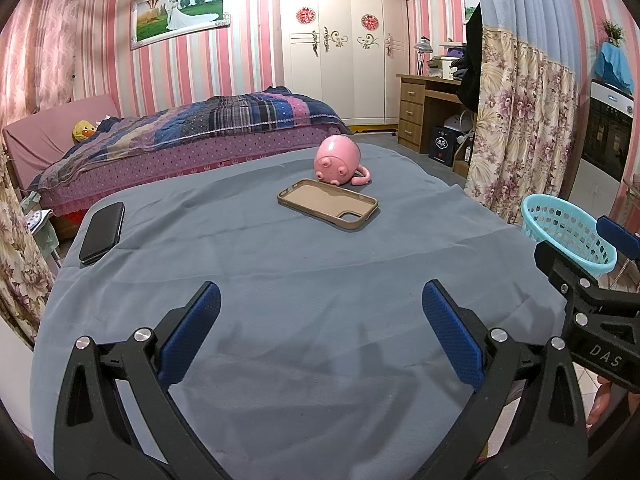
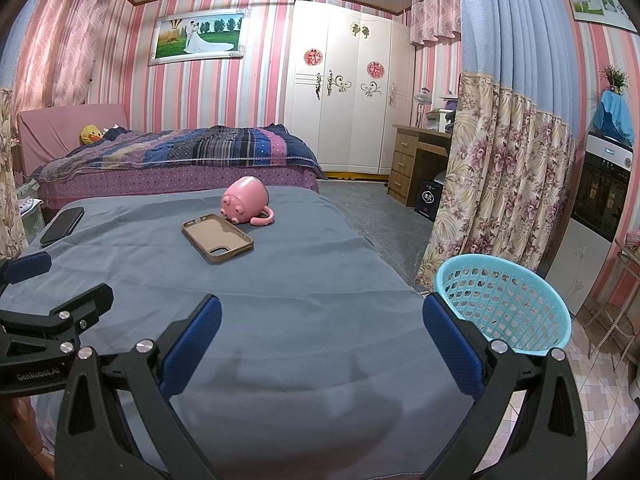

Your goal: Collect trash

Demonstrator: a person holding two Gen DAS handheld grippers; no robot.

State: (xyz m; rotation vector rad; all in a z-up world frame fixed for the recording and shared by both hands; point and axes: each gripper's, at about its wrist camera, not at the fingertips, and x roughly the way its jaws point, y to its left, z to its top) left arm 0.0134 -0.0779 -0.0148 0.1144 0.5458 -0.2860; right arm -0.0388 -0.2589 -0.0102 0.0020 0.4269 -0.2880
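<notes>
- The left tool (image 1: pixel 320 332) hovered low over the near part of the desk (image 1: pixel 280 280), its blue pads spread wide with nothing between them; the right tool (image 2: pixel 322 336) hung just beside it, equally spread and empty.
- No obvious trash showed on the grey cloth. Only 3 things lay there: a tan phone case (image 1: pixel 328 204) face-up near the middle, a pink octopus mug (image 1: pixel 338 160) tipped on its side just behind and touching the case's far edge, and a black phone (image 1: pixel 102 232) at the far left edge, well apart from both.
- The trash's place could not be told; it was likely either collected or out of view.
- If the case counted as trash, the step would call for sliding 1 pad under a long rim and pinching the thin wall, since it lay flat, while steering clear of the mug.
- The light blue mesh basket (image 2: pixel 504 304) sat off the desk's right edge, just beside the right tool; through the mesh and the open top it looked empty, though its floor was partly hidden.
</notes>
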